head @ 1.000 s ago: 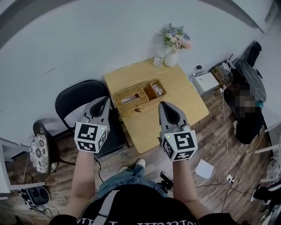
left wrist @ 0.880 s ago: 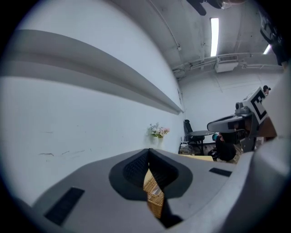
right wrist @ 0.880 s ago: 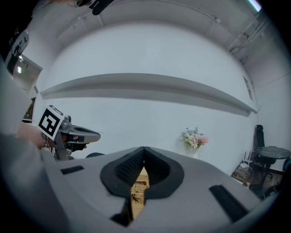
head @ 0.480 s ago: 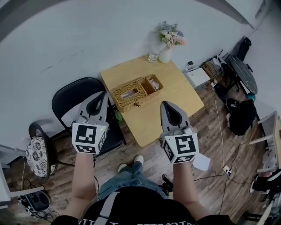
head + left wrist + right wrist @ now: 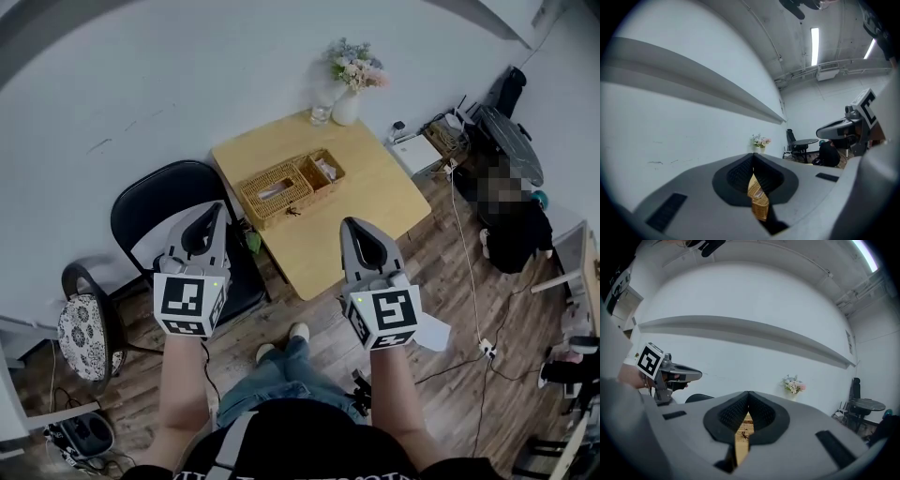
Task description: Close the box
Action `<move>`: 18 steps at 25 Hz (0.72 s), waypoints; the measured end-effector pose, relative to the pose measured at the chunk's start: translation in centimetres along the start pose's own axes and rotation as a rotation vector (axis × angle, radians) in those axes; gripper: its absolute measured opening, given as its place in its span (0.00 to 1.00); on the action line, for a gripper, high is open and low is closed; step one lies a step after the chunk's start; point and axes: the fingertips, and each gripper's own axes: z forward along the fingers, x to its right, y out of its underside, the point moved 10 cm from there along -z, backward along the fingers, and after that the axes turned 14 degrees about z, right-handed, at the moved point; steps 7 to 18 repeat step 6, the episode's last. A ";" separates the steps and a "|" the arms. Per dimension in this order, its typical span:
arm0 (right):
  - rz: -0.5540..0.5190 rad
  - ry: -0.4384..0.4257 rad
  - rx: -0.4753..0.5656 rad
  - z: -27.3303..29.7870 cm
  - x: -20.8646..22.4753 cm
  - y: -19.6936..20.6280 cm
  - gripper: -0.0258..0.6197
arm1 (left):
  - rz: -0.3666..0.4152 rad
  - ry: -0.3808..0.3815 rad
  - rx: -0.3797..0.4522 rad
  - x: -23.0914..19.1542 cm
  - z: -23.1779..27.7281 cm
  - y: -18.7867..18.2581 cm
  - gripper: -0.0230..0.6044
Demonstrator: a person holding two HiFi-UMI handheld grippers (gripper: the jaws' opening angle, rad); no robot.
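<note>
1. A person is standing back from a small wooden table (image 5: 366,202), holding a gripper in each hand.
2. The left gripper (image 5: 217,210) is hovering over a black chair (image 5: 150,211), its jaws pressed together on nothing.
3. The right gripper (image 5: 349,224) is hovering by the table's near edge, its jaws likewise closed and empty.
4. The wicker box (image 5: 277,192) is sitting on the table's left side, well apart from both grippers, with a vase of flowers (image 5: 346,105) at the far edge.
</note>
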 end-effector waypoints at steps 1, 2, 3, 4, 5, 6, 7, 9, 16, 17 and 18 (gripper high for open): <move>0.000 0.001 0.001 -0.2 -0.1 0.1 0.06 | -0.001 -0.003 0.002 0.0 -0.3 0.0 0.06; 0.000 0.001 0.001 -0.4 -0.2 0.1 0.06 | -0.001 -0.007 0.004 0.0 -0.5 0.0 0.06; 0.000 0.000 0.000 -0.6 -0.4 0.2 0.06 | -0.002 -0.010 0.005 0.0 -0.8 -0.1 0.06; 0.000 0.000 -0.002 -0.8 -0.5 0.3 0.06 | -0.004 -0.014 0.007 -0.1 -1.0 -0.1 0.06; 0.000 -0.001 -0.003 -1.0 -0.7 0.5 0.06 | -0.005 -0.018 0.009 -0.1 -1.2 -0.1 0.06; -0.001 -0.001 -0.005 -1.2 -0.9 0.6 0.06 | -0.007 -0.021 0.011 -0.2 -1.4 -0.1 0.06; -0.001 -0.001 -0.005 -1.2 -0.9 0.6 0.06 | -0.007 -0.021 0.011 -0.2 -1.4 -0.1 0.06; -0.001 -0.001 -0.005 -1.2 -0.9 0.6 0.06 | -0.007 -0.021 0.011 -0.2 -1.4 -0.1 0.06; -0.001 -0.001 -0.005 -1.2 -0.9 0.6 0.06 | -0.007 -0.021 0.011 -0.2 -1.4 -0.1 0.06; -0.001 -0.001 -0.005 -1.2 -0.9 0.6 0.06 | -0.007 -0.021 0.011 -0.2 -1.4 -0.1 0.06; -0.001 -0.001 -0.005 -1.2 -0.9 0.6 0.06 | -0.007 -0.021 0.011 -0.2 -1.4 -0.1 0.06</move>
